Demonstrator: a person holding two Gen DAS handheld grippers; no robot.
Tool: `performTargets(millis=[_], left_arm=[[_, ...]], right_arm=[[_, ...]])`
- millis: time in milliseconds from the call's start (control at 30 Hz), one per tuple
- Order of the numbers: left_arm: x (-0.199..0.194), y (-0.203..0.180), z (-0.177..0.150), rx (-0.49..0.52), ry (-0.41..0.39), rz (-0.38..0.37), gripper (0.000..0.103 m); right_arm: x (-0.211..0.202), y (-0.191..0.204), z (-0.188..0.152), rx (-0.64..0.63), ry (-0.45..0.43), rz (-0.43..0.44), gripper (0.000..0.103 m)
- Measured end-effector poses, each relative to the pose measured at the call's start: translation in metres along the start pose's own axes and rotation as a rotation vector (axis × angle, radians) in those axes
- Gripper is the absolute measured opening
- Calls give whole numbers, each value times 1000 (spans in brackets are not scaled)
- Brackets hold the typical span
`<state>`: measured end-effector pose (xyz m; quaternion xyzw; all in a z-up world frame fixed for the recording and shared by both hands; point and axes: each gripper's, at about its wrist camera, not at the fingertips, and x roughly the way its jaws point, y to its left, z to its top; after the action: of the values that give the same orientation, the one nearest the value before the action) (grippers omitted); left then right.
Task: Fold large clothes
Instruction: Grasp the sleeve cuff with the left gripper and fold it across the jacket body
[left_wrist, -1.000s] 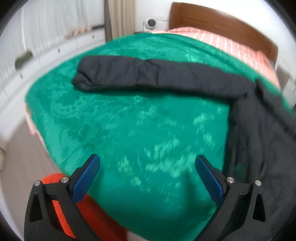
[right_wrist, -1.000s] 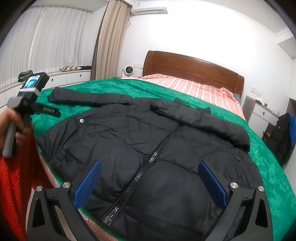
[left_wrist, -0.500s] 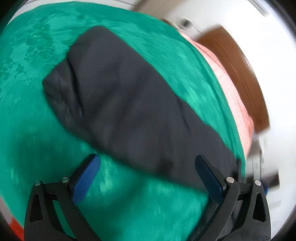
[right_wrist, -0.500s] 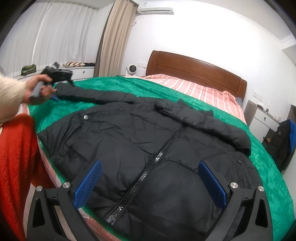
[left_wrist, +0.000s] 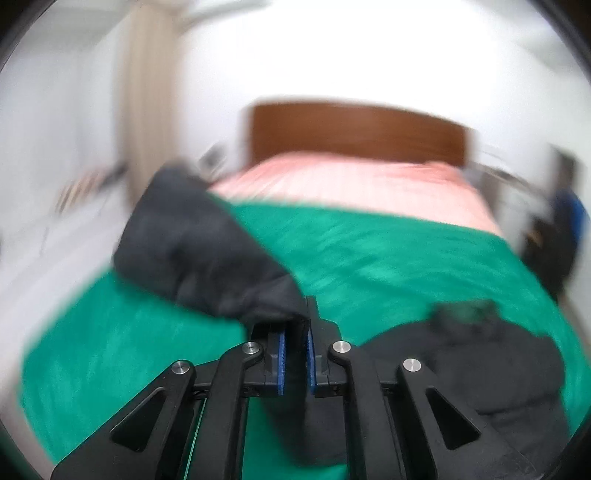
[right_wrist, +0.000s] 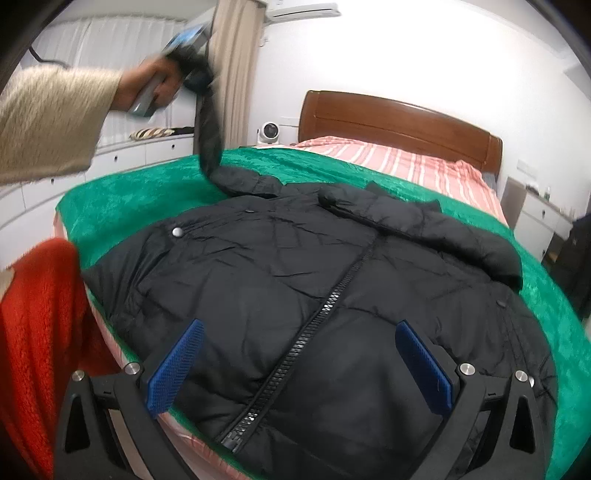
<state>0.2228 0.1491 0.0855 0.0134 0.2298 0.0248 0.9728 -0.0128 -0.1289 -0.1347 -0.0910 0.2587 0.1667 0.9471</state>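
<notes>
A black puffer jacket (right_wrist: 295, 266) lies zipper up on the green blanket (right_wrist: 129, 199). My left gripper (left_wrist: 295, 325) has its jaws closing tight on the cuff end of the jacket's sleeve (left_wrist: 199, 251), which stretches away to the upper left. In the right wrist view a hand in a cream sleeve holds the left gripper (right_wrist: 192, 70) high at the top left, and the sleeve (right_wrist: 210, 136) hangs from it down to the jacket's shoulder. My right gripper (right_wrist: 301, 332) stands open just above the jacket's lower front, with nothing between its blue pads (right_wrist: 173, 369).
The bed has a wooden headboard (right_wrist: 399, 118) and a pink striped sheet (right_wrist: 399, 162) beyond the blanket. White drawers (right_wrist: 122, 158) line the left wall. A red fleece (right_wrist: 37, 317) is at the near left. A nightstand (right_wrist: 535, 218) and dark clothes stand at the right.
The left gripper went to the sleeve's end, shut on it and lifted it off the blanket. The right gripper has stayed over the jacket's hem.
</notes>
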Motion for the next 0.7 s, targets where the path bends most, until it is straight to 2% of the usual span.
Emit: performTargets(millis=[67,133,200,233,267,333,400,467,533,633,700], left_arm=[[-13,-83,16,159,-71,-102,8],[-13,-151,13,270,-86,-184,12],[1,-224,-7,383,-19,-276,42],[11,-253,-22,430,28,-290,82],[23,-284,-45,492,83,-273,99],[30,-318,-89,595,130,-285,97],[29,-328,-127,666,184,-315,97],[24,-320,-155,697,228,-315,97],[15,-293,-173,682,278,-301,97],[-9,-245,-183,632,308,-274,97],[-24,-209,-193,590,329,-230,98]], right_arm=[[-3,-6,0,21,-10,-8,102],[-6,-11,0,36,-18,-14,102],[-8,-16,0,51,-19,-20,102],[-8,-18,0,59,-18,-22,102],[-9,-22,0,69,-17,-24,102],[-12,-25,-1,82,-21,-27,102],[-17,-29,-2,91,-32,-27,102],[-20,-33,-2,97,-40,-22,102],[-20,-36,-2,103,-44,-17,102],[-20,-37,0,109,-54,-4,102],[-20,-35,2,108,-57,7,102]])
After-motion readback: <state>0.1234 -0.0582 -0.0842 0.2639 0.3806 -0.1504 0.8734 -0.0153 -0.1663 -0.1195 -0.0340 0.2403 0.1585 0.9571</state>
